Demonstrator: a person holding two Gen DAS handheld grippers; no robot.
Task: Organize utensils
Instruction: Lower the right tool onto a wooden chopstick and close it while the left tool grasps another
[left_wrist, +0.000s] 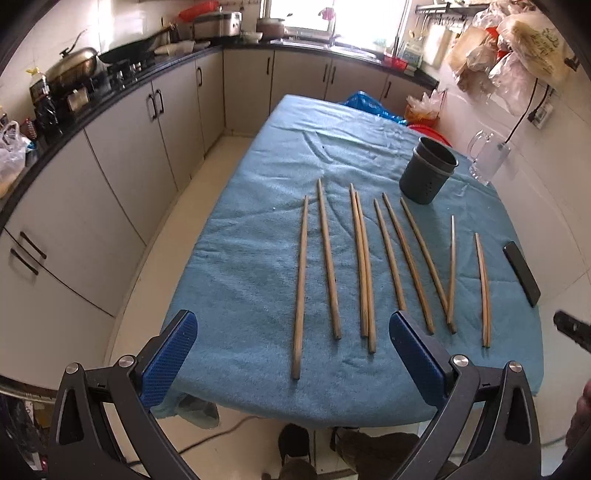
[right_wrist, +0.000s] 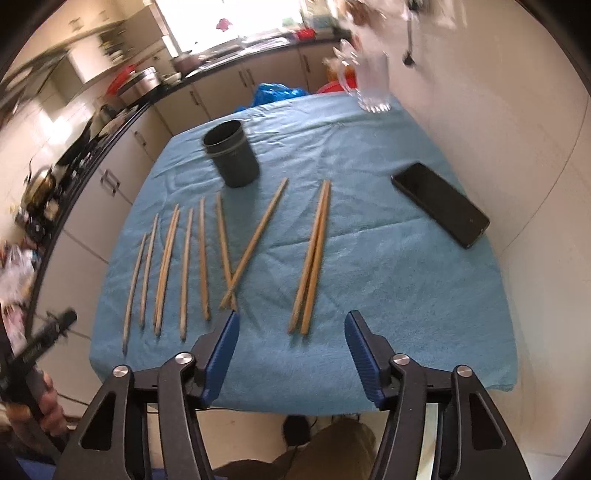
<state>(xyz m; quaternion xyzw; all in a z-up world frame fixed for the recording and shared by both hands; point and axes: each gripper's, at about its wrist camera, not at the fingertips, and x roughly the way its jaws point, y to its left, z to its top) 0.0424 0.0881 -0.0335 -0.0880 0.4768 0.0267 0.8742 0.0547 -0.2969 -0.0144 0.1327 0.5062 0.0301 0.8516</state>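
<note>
Several wooden chopsticks (left_wrist: 364, 262) lie side by side on a blue towel (left_wrist: 258, 229) over the table; they also show in the right wrist view (right_wrist: 202, 258). A dark cylindrical holder (left_wrist: 426, 171) stands upright beyond them, empty as far as I can see, and shows in the right wrist view (right_wrist: 232, 155). My left gripper (left_wrist: 293, 332) is open and empty above the near table edge, in front of the left chopsticks. My right gripper (right_wrist: 291, 332) is open and empty, just short of the near ends of a right-hand pair (right_wrist: 314, 258).
A black phone (right_wrist: 441, 203) lies on the towel at the right, also in the left wrist view (left_wrist: 522, 273). A glass mug (right_wrist: 369, 81) stands at the far right corner. Kitchen cabinets (left_wrist: 122, 155) run along the left. A wall is at the right.
</note>
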